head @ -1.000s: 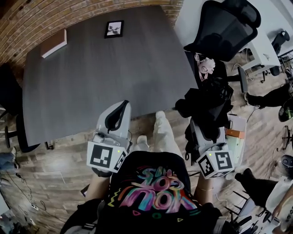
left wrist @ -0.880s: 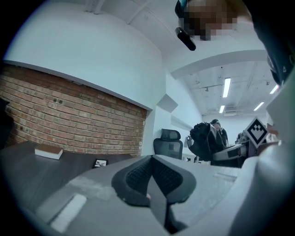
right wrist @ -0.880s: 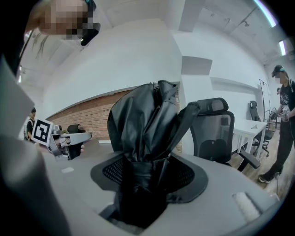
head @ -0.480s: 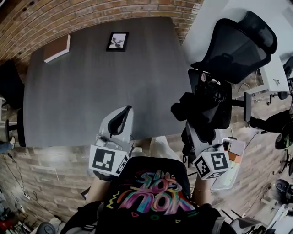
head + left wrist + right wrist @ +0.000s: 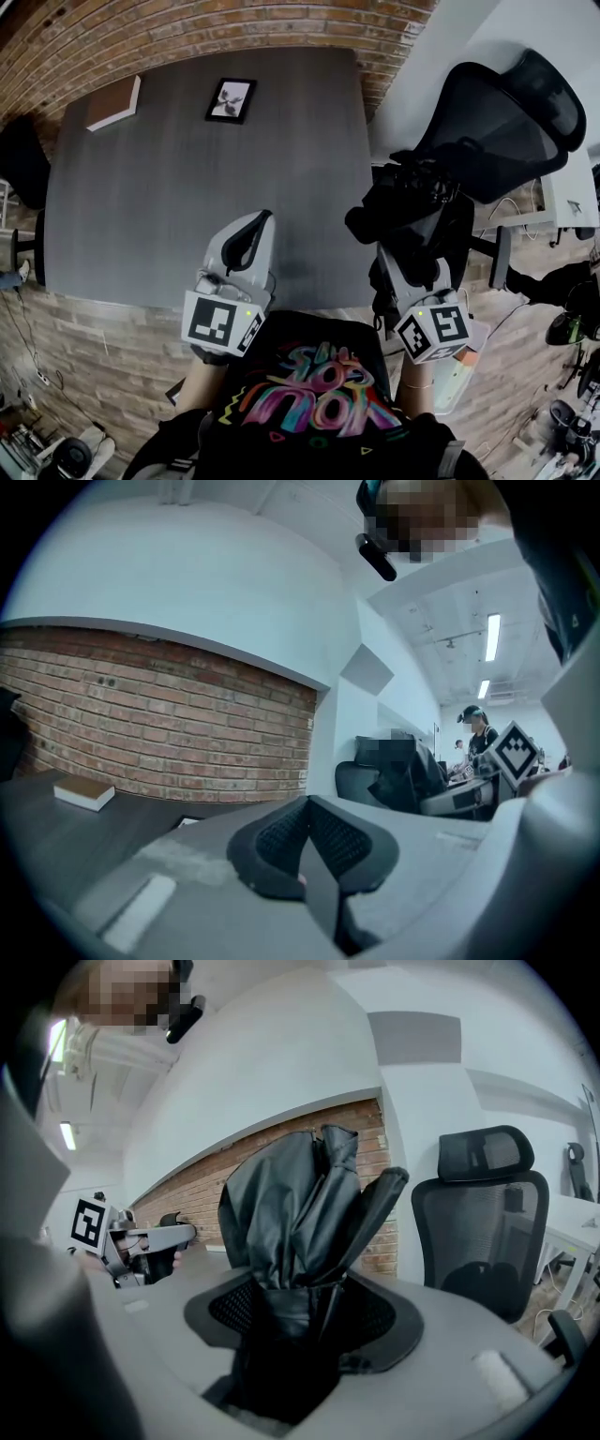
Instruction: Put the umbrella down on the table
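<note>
The black folded umbrella [image 5: 403, 195] sticks up out of my right gripper [image 5: 406, 255], which is shut on its lower part. It hangs by the right front corner of the dark grey table [image 5: 178, 187], above the top. In the right gripper view the umbrella's crumpled fabric [image 5: 292, 1206] fills the space between the pads of my right gripper [image 5: 300, 1314]. My left gripper [image 5: 250, 231] is over the table's near edge, shut with nothing in it. The left gripper view shows that gripper's [image 5: 306, 844] pads meeting, with the tabletop [image 5: 37, 808] beyond.
A small framed picture [image 5: 231, 99] and a flat brown book [image 5: 113, 102] lie at the table's far side by the brick wall [image 5: 187, 28]. A black office chair [image 5: 506, 122] stands just right of the umbrella, with a white desk [image 5: 469, 37] behind it.
Both grippers have moved forward to the table. The left one now reaches over its near edge, and the umbrella has come with the right one to the table's right front corner.
</note>
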The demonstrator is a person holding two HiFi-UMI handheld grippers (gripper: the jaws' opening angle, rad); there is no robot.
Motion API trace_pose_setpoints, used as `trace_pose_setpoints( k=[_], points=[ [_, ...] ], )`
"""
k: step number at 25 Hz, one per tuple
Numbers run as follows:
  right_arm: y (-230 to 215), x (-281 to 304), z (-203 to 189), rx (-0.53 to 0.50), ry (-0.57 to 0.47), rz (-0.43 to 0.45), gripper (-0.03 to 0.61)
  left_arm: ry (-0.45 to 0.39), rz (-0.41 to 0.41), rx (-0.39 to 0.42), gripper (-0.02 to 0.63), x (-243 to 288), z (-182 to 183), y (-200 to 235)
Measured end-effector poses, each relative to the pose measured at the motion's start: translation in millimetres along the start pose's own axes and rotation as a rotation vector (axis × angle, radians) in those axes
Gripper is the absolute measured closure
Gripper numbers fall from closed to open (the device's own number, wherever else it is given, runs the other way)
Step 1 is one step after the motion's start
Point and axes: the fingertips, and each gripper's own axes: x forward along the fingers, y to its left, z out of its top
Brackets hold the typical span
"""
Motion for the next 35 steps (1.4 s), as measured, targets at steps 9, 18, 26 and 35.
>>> trace_pose_setpoints(
  k=[9,18,26,35],
  points=[
    [-16.4,26.2,10.4,0.009,0.016,0.084,0.333,0.034,0.064,-0.032,0.614,13.8,-5.1,2.9],
    [-10.7,31.6,12.2,0.044,0.008,0.119,0.333,0.027,0.041,-0.014,0.614,19.6,2.8,-0.6],
    [2.7,51.9,8.6,0.021,0.043,0.155,0.333,0.026,0.043,-0.01,0.614,17.8,6.6,13.1],
    [10.2,78.5,-23.7,-0.038,0.147,0.18,0.333,0.03,0.078,-0.014,0.614,10.3,5.2,26.5]
  ],
)
